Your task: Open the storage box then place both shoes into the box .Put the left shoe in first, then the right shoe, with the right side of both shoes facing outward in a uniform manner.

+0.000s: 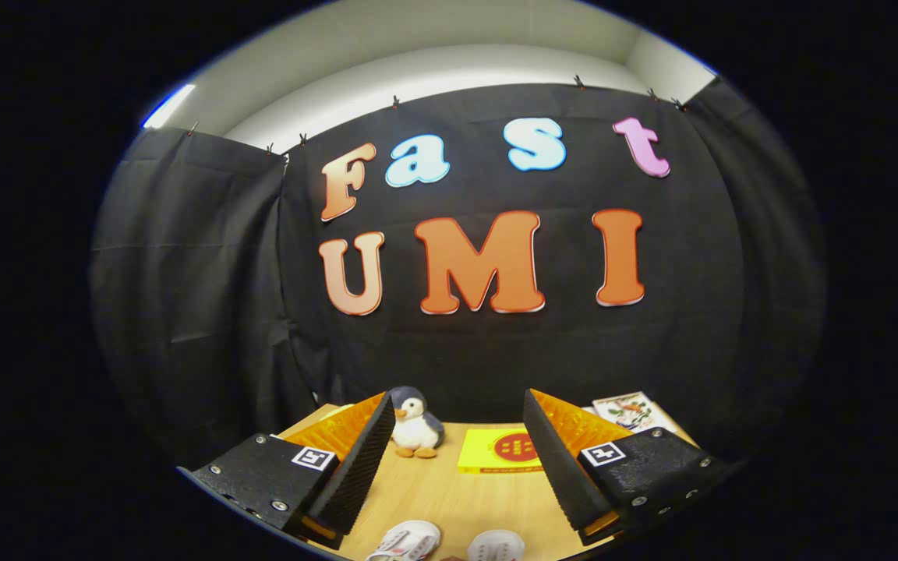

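Over the light wooden tabletop (449, 491) the handheld two-finger gripper (461, 460) is hovering with its fingers spread wide and gripping nothing at all. Using the small plush penguin with the grey hood and white belly (416, 425) as my marker: it's sitting just ahead of the left finger, near the back of the table. The flat yellow box with a red round emblem (502, 452) is lying right beside the penguin, toward the right finger, and I'm guessing that's the storage box, though I can't tell for sure or see how it opens. A printed card with a floral picture (632, 411) is lying well past that box, behind the right finger.

The pair of white shoes (449, 544) is way on the near side of the penguin, poking in low between the fingers, so only the tops are showing.

What's worrying me: the camera is pointing mostly at the wall, so the shoes are barely visible. Picking wrong between left and right looks easy from here. Also the penguin is crowding the box, so a wide-open finger could be knocking it over on the approach.
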The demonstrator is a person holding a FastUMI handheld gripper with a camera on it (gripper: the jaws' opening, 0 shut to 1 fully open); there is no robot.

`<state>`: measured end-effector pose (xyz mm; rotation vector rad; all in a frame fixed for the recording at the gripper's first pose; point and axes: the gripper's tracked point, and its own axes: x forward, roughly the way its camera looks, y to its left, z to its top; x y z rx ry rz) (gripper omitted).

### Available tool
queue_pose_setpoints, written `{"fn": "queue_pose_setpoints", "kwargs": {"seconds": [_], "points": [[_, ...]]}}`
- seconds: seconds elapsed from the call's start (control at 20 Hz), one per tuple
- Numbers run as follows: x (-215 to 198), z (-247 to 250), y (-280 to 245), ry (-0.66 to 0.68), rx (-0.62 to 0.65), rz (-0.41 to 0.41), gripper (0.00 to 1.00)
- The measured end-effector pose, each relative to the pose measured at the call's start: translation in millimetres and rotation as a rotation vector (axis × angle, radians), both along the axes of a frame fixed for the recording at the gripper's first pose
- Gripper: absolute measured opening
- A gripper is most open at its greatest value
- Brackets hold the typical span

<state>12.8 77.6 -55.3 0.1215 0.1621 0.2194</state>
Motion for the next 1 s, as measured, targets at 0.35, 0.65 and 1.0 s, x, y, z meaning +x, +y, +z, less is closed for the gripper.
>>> {"fn": "queue_pose_setpoints", "kwargs": {"seconds": [0.35, 0.65, 1.0], "points": [[-11, -57, 62, 0.224, 0.150, 0.172, 0.99], [-41, -134, 131, 0.587, 0.372, 0.333, 0.98], [-69, -190, 201, 0.874, 0.460, 0.481, 0.98]]}}
